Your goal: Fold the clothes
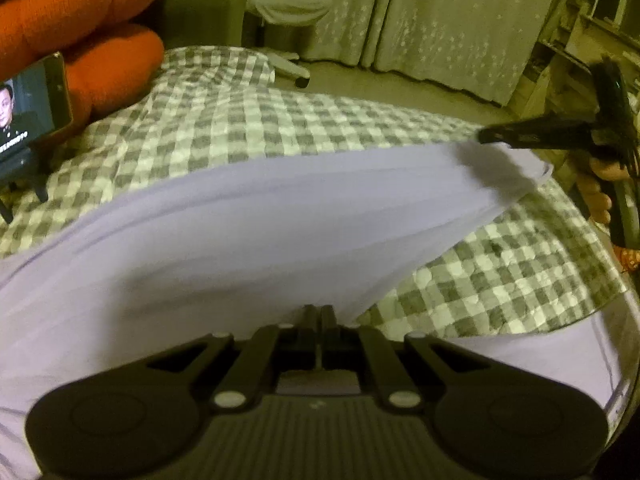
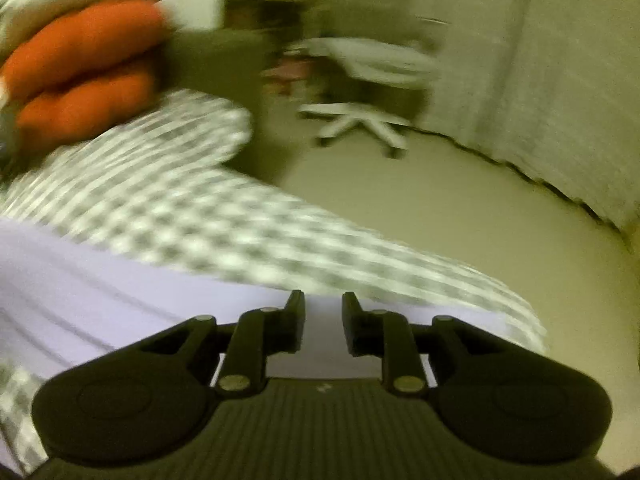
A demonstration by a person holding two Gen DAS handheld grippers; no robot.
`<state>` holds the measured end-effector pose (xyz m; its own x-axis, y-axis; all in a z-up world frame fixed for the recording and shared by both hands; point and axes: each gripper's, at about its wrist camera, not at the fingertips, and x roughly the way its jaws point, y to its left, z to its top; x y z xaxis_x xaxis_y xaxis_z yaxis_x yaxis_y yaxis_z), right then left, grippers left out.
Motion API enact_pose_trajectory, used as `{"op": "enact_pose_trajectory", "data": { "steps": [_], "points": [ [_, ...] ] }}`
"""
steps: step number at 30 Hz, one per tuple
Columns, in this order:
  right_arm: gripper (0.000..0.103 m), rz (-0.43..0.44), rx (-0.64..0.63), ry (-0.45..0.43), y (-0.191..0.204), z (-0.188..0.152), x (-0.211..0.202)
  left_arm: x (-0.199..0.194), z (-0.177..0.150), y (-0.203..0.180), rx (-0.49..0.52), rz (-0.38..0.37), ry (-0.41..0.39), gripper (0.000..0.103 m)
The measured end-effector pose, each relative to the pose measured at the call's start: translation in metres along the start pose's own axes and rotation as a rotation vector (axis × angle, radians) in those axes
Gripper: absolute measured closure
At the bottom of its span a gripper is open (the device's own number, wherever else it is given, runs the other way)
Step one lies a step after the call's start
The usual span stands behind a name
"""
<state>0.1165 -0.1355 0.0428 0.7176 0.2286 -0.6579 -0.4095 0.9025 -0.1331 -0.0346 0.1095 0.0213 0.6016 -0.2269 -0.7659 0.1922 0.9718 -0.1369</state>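
A pale lavender striped garment point(image 1: 248, 232) lies over a grey-and-white checked sheet point(image 1: 240, 120). My left gripper point(image 1: 320, 314) is shut on the garment's near edge and holds it lifted. In the left wrist view my right gripper point(image 1: 486, 135) sits at the garment's far right corner. In the right wrist view, which is blurred by motion, my right gripper point(image 2: 323, 312) is open, with the garment point(image 2: 80, 280) lying under and between its fingers and the checked sheet point(image 2: 180, 208) beyond.
An orange cushion point(image 1: 80, 12) and a small screen on a stand point(image 1: 28, 116) are at the left. A white swivel chair point(image 2: 360, 120) stands on the floor beyond the bed. Curtains point(image 1: 440, 20) hang at the back.
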Motion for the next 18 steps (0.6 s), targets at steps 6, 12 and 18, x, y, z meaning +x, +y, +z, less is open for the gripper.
{"op": "enact_pose_trajectory", "data": {
  "steps": [6, 12, 18],
  "points": [
    [0.077, 0.121, -0.161, -0.001, 0.06, 0.017, 0.026, 0.0, 0.001, 0.004, -0.031, -0.011, 0.008, 0.102],
    [0.068, 0.227, -0.248, -0.006, 0.093, 0.026, 0.041, 0.0, 0.001, 0.003, -0.029, -0.01, 0.01, 0.101],
    [0.103, 0.281, -0.327, -0.004, 0.105, 0.024, 0.044, 0.001, 0.003, 0.002, -0.019, -0.004, 0.009, 0.101]
  ]
}}
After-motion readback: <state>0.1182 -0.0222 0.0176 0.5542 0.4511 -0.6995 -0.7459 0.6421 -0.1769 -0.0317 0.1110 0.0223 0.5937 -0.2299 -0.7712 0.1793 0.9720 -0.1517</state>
